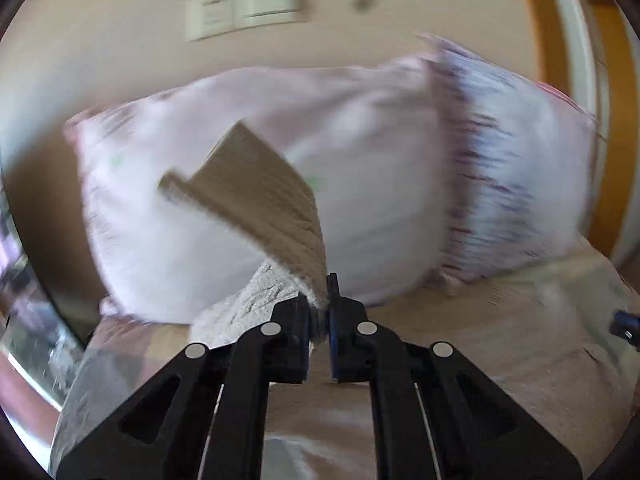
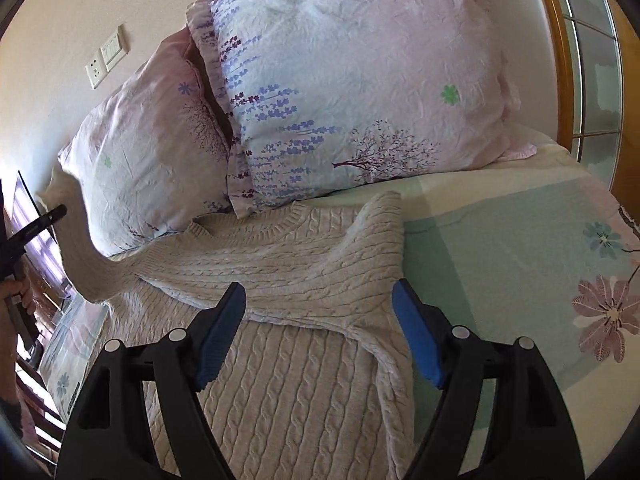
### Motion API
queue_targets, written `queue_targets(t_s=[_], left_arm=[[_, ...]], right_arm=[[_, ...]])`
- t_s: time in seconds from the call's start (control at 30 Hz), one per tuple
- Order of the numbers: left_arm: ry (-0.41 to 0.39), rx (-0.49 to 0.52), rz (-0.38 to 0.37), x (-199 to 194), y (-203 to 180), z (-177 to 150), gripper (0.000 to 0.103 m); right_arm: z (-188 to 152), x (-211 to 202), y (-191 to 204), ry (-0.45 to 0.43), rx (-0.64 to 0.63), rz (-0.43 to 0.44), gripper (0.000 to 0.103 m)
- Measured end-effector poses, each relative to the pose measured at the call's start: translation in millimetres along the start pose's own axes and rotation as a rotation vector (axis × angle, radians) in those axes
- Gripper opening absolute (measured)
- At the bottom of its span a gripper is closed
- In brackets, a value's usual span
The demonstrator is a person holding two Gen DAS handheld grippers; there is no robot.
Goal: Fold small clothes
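Black linkages of the right hand-held gripper [image 2: 318, 328] fill the near view, its blue-padded jaws set wide apart and empty above a cream cable-knit sweater [image 2: 288, 380]. Beneath it, a bed [image 2: 500, 248] with a floral sheet carries the sweater, spread flat before two pillows [image 2: 340, 92]. One sleeve is already laid across the chest. The other sleeve [image 1: 256, 196] is seen lifted, clamped in the closed jaws of the left hand-held gripper [image 1: 319, 312]. Sleeve-folding is judged under way; next, this sleeve would need carrying inward over the body and releasing.
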State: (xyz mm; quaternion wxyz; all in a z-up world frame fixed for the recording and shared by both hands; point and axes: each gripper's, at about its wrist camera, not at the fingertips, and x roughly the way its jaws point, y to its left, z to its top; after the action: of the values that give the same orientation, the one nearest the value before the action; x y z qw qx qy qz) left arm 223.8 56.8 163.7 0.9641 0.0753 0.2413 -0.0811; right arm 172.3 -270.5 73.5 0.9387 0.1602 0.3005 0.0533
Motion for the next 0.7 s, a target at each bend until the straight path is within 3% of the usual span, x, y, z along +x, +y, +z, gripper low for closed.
queue_targets(t_s=[0.07,0.1,0.17,0.23,0.33,0.4,0.5,0.6,0.63,0.7], left_arm=[[0.075,0.083,-0.161,24.1,-73.9,-4.2,0.024],[0.135,0.106,-0.208,40.2,-95.2,-11.1,0.036],[0.254,0.126,-0.260,61.5,-114.4,-29.7,0.039],[0.291,0.093,-0.266,57.7,-96.6,-47.3,0.043],[0.297,-0.016,-0.246,23.6,-36.3,-75.5,0.064],[0.331,-0.088,-0.213,-2.7,0.5,-102.2,0.064],[0.395,-0.185,-0.185,-35.5,36.6,-144.9,0.063],[0.455,-0.290,-0.224,-56.6,53.0,-185.9,0.060],[0.463,-0.321,-0.244,-65.4,56.4,-197.4,0.055],[0.438,-0.367,-0.266,-84.0,56.1,-214.1,0.049]], right_arm=[[-4.2,1.7,-4.6,0.025,0.024,0.019,0.077],[-6.5,1.6,-5.6,0.038,0.031,0.027,0.077],[-13.4,-5.4,-9.9,0.073,0.051,0.034,0.077],[-24.4,-22.5,-17.4,0.093,0.056,0.032,0.077],[-46.2,-47.6,-31.7,0.127,0.066,0.013,0.077],[-62.2,-57.2,-43.2,0.168,0.118,0.035,0.075],[-90.9,-67.1,-54.9,0.244,0.224,0.116,0.063],[-119.9,-74.3,-53.6,0.318,0.298,0.176,0.053],[-128.2,-82.8,-50.3,0.305,0.306,0.192,0.052],[-137.2,-91.6,-44.9,0.319,0.317,0.219,0.043]])
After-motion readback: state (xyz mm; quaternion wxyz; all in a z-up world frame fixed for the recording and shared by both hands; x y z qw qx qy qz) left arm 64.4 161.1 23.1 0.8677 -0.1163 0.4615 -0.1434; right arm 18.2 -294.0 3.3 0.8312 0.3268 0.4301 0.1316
